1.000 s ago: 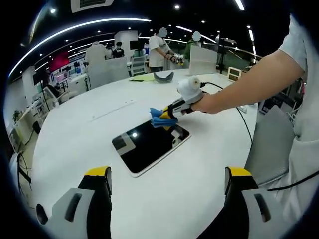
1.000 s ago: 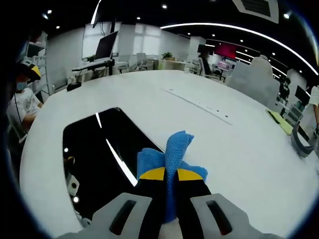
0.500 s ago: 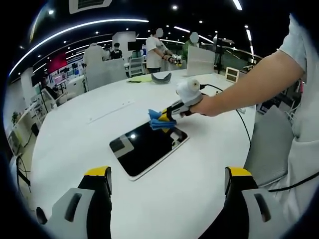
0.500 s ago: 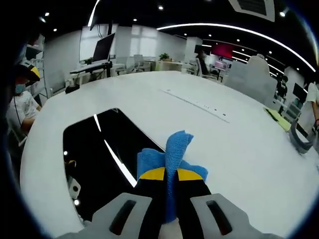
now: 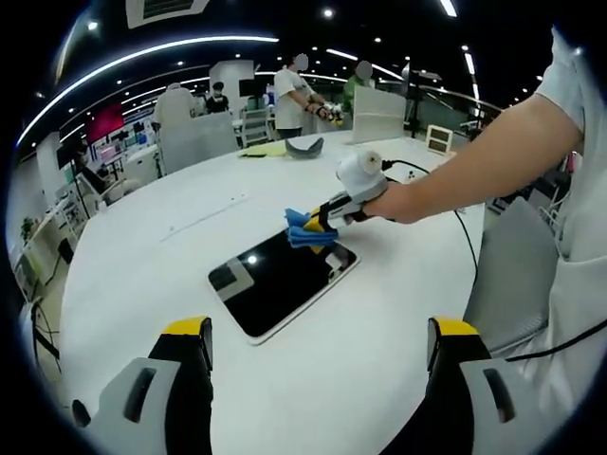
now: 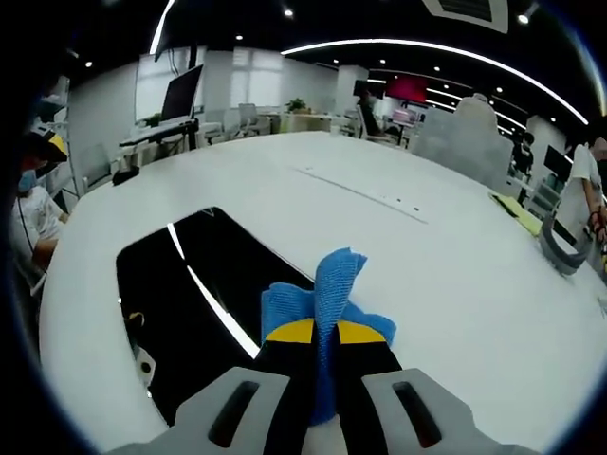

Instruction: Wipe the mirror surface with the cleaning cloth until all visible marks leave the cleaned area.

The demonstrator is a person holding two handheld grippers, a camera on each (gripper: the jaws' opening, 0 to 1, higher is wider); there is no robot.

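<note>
Mirror (image 5: 282,282) lies flat on the white desk (image 5: 142,246), dark glass in a pale frame, reflecting the ceiling lights. Blue cleaning cloth (image 6: 327,301) is clamped in the right hand-held gripper (image 6: 316,332), jaws together on it, sitting at the mirror's far corner on the person's side in the left gripper view (image 5: 309,230). Over the last second the cloth has barely moved: it hangs at that same corner, perhaps nudged slightly along the edge, while both cameras drifted a bit. Can't tell from here whether it presses on the glass or hovers just above. So wiping looks paused or just starting at that edge, and most of the glass remains to be covered. No marks resolvable at this size. Left hand-held gripper (image 5: 318,346) hangs over the desk near the mirror's near end, jaws apart, holding nothing. Other people stand well beyond the desk.
</note>
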